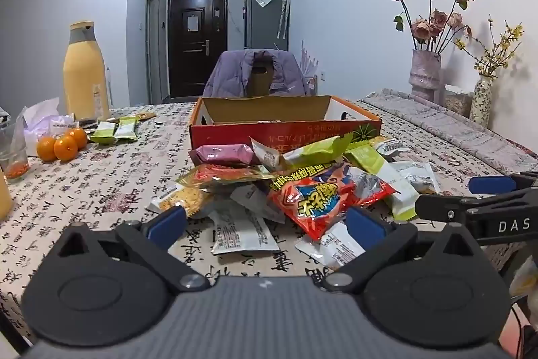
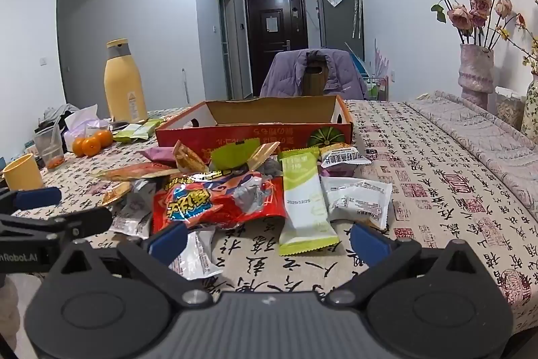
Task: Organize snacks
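Note:
A pile of snack packets lies on the table in front of an open red cardboard box, also in the right wrist view. On top is a red crinkled bag; beside it a long green-and-white packet, a pink packet and white packets. My left gripper is open and empty just short of the pile. My right gripper is open and empty, near the green packet. Each gripper shows at the other view's edge.
A yellow bottle stands at the back left, with three oranges, green packets and a glass jar near it. A yellow cup is at the left. Flower vases stand at the right. A chair with a purple jacket is behind the box.

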### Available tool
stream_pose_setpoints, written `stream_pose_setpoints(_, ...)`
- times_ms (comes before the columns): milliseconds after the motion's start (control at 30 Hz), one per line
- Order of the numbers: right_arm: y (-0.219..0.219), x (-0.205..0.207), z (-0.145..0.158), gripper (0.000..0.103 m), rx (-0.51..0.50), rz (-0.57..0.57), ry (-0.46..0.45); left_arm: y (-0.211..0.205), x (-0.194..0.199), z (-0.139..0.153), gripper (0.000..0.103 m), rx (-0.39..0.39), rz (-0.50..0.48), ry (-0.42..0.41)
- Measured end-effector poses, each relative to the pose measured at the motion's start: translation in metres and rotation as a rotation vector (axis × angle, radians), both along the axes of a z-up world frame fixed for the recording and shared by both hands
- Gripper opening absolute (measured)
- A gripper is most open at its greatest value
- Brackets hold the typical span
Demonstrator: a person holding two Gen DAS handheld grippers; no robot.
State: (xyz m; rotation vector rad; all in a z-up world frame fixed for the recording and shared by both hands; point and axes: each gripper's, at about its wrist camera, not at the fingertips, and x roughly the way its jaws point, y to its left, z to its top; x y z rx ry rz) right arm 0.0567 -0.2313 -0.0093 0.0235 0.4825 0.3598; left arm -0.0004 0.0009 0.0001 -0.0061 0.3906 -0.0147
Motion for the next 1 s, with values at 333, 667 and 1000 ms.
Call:
stream_pose_setpoints(333,-0.0037,0.002,-0.0019,0.103,0.001,0.0,0.005,0.0021,0.0055,-0.0042,0.103,-0.007,0.009,0.032)
stream_pose_setpoints(667,-0.0003,0.0043,-0.0019,0.103,-0.005,-0.006,0.015,0.0032,0.006,-0.0054,0.103,-0.019,0.003,0.034)
stream_pose_setpoints(1000,-0.0003,0.0047,-0.0027,0.103,-0.006,-0.007,0.017,0.003,0.0068,-0.0064,0.103,-0.018,0.004,0.035)
